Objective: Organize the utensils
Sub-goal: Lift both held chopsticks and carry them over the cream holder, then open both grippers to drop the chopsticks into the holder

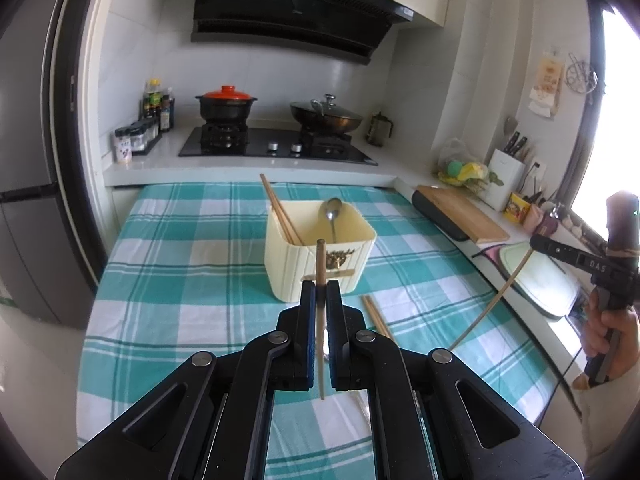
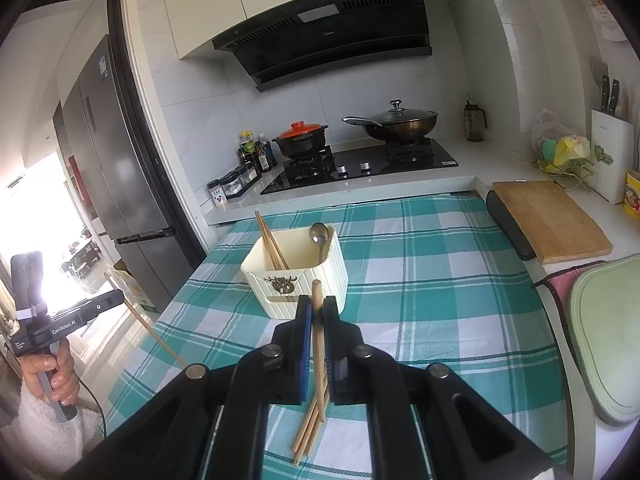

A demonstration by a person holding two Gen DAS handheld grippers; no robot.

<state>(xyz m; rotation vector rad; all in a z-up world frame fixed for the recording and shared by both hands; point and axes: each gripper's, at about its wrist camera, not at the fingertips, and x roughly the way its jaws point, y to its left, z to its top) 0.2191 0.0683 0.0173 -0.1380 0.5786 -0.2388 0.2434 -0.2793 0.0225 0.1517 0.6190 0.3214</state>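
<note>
We see the left gripper and right gripper each clenching one slim wooden chopstick; a tilted stick could miss the cream ribbed plastic utensil box.

White-tiled kitchen, black range hood, grey fridge, daylight from right window

Your cream ribbed utensil box stands upright on the checked cloth, open at the top. Inside, a pair of wooden chopsticks leans toward 11 o'clock against its left wall, and a steel spoon stands bowl-up at its far wall. Two more loose chopsticks lie flat on the cloth just beside the box, at its 5 o'clock.
</note>
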